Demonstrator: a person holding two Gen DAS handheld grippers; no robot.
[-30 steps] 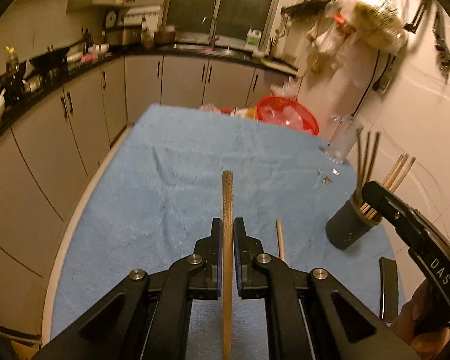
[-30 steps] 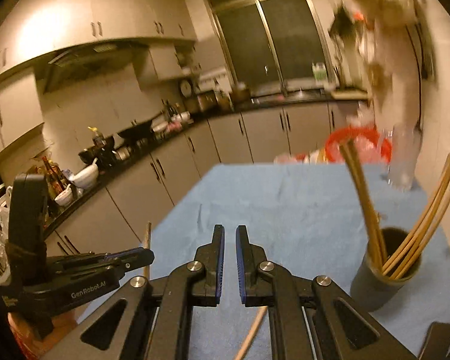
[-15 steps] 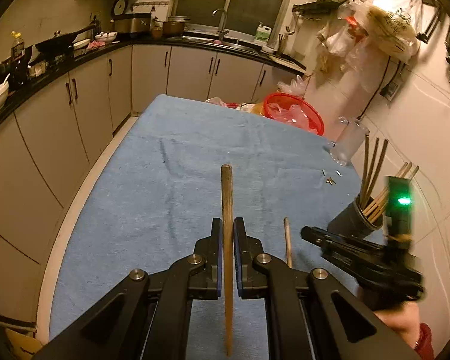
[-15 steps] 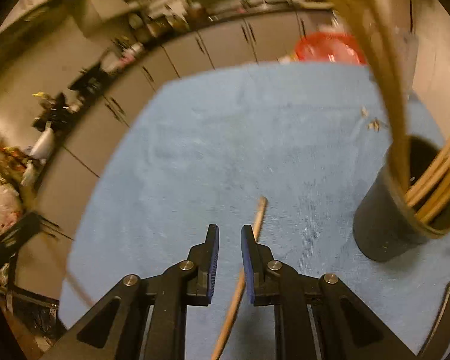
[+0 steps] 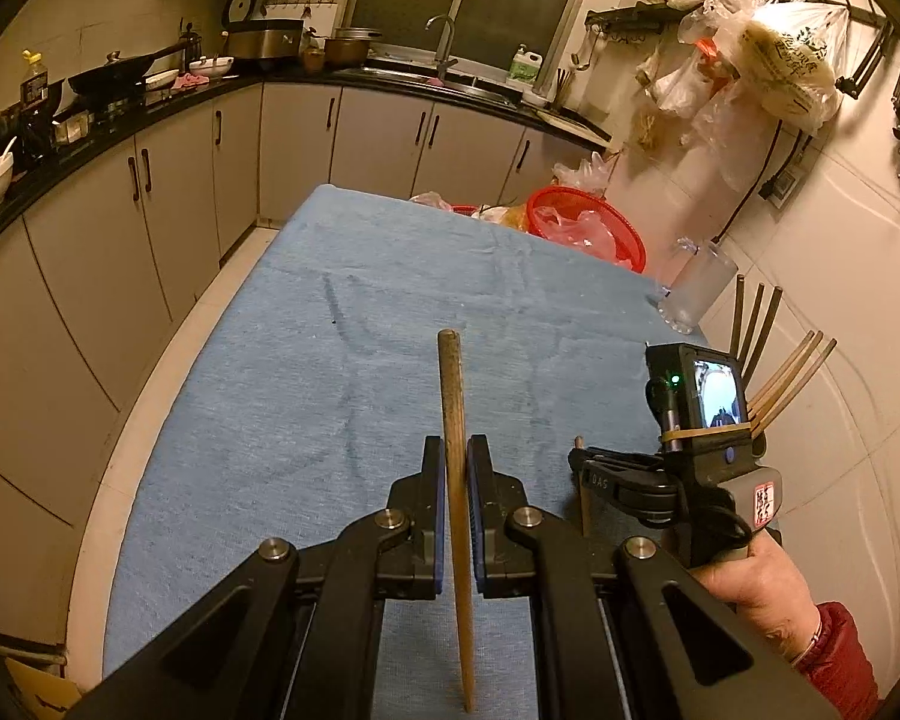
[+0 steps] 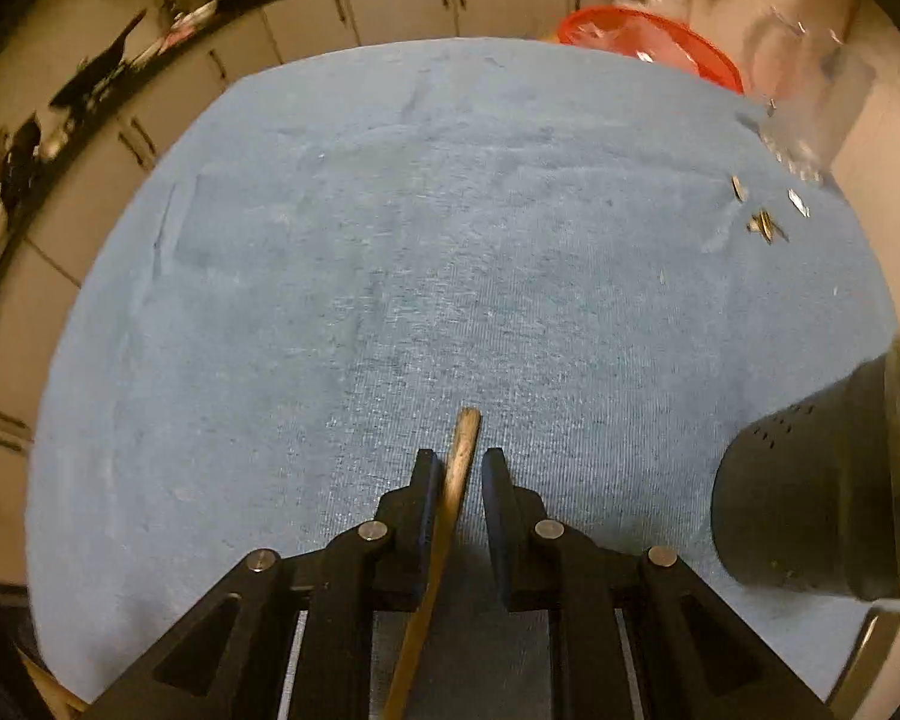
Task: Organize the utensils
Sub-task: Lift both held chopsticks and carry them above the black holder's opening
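Our left tool point(image 5: 455, 468) is clamped on one chopstick point(image 5: 453, 432), held clear of the worktop with its blunt end pointing away from us. Our right tool point(image 6: 455, 480) is low over the blue cloth point(image 6: 390, 270), its jaws parted with a gap on either side of a second chopstick point(image 6: 459, 462) that lies flat on the cloth between them; it does not grip it yet. The dark holder point(image 6: 810, 480), already carrying several chopsticks point(image 5: 792, 378), stands just to the right.

We judge the main risk to be the pickup. The stick lies slightly skew to the jaws, so closing now could roll it or pinch cloth with it. A swing to the right could also knock the holder, which sits near. The left stick is held near its upper third, so it may pivot if bumped.

The cloth covers the whole worktop, lightly creased. A red basket point(image 5: 588, 228) and a clear jug point(image 5: 693, 288) stand at the far right, small bits point(image 6: 765, 222) near them. Grey cabinets point(image 5: 180, 180) and a dark counter ring the dim kitchen.
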